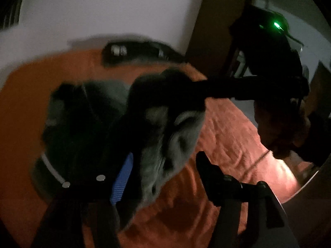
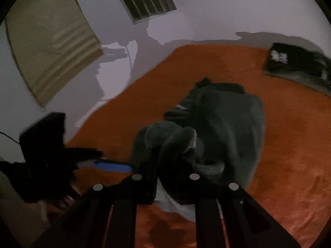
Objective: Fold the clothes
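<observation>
My right fingers [image 2: 186, 144] pinch a bunched edge of the grey garment [image 2: 227, 119] above the orange bedspread [image 2: 289, 144], my left gripper [image 1: 161, 169] apparently gapes beside it, so folding looks partway, with a folded dark pile [image 2: 300, 64] behind.

Dim home bedroom, orange bedspread [image 2: 279, 136], pale walls [image 2: 206, 10], barred window vent [image 2: 144, 0], wooden door [image 2: 51, 47]
</observation>
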